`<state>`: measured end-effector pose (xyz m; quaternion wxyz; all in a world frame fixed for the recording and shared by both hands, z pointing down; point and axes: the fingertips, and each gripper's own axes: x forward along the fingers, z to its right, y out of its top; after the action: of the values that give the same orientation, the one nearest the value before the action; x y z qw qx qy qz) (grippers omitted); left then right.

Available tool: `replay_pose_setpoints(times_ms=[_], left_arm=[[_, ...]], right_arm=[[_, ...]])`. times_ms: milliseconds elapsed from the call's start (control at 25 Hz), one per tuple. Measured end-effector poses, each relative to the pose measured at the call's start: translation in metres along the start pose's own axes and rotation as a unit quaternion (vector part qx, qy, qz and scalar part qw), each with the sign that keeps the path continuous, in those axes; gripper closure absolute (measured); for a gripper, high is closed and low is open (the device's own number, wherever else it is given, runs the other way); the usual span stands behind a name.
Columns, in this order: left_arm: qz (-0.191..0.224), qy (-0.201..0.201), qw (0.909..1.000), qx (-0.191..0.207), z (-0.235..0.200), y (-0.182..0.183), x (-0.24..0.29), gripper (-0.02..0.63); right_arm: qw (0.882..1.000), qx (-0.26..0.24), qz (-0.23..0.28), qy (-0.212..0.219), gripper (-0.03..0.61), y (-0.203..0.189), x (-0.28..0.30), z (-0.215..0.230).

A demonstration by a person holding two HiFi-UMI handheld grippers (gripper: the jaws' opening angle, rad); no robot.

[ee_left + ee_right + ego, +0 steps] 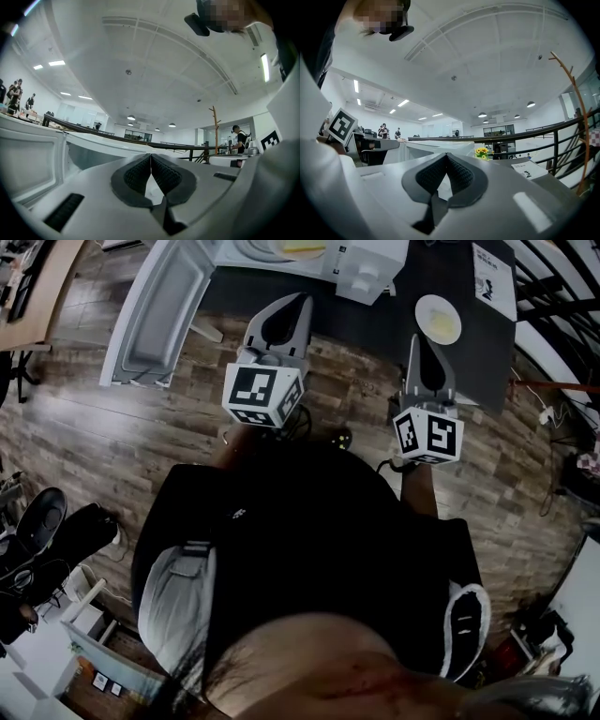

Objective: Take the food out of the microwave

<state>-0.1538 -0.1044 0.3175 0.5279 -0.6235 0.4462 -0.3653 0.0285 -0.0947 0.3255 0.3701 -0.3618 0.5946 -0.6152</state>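
The white microwave point(367, 268) stands at the top of the head view, its door point(155, 315) swung open to the left. A bit of yellow food point(302, 247) shows at its opening, cut by the frame's edge. A white plate with pale yellow food point(438, 319) lies on the dark table point(487, 343) to the microwave's right. My left gripper point(302, 300) points level at the microwave's front, shut and empty point(150, 155). Just short of the plate, my right gripper point(414, 339) is shut with nothing in it point(446, 154).
A printed booklet point(494, 277) lies at the table's far right, with a black railing point(553, 296) beyond it. Sunflowers point(482, 152) stand behind the table. The floor is wood planks point(112, 437). Bags and boxes point(56, 549) lie at lower left. People stand far off point(240, 139).
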Motion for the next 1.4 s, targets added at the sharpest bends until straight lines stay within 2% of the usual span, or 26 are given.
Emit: replay_pose_setpoints(times_ms=[360,680,840,1200,1400], left_arm=[[-0.025,-0.014,0.9992,-0.028,-0.04,-0.021,0.01,0.607],[-0.046,-0.033,0.9923,-0.11,-0.059,-0.052,0.038,0.607],[-0.052,-0.037,0.984,-0.166,-0.073,-0.066,0.053,0.607],[-0.063,-0.03,0.957,-0.282,-0.093,-0.101,0.079,0.607],[-0.067,-0.022,0.9493,-0.306,-0.099,-0.114,0.094,0.607]], right_arm=[[1.0,-0.004,-0.007,-0.026,0.577,-0.001,0.01,-0.028],[0.998,-0.008,-0.025,-0.051,0.577,-0.007,0.012,-0.035],[0.997,-0.015,-0.032,-0.062,0.577,-0.01,0.018,-0.036],[0.995,-0.035,-0.038,-0.09,0.577,-0.006,0.021,-0.028],[0.992,-0.037,-0.045,-0.109,0.577,-0.007,0.017,-0.016]])
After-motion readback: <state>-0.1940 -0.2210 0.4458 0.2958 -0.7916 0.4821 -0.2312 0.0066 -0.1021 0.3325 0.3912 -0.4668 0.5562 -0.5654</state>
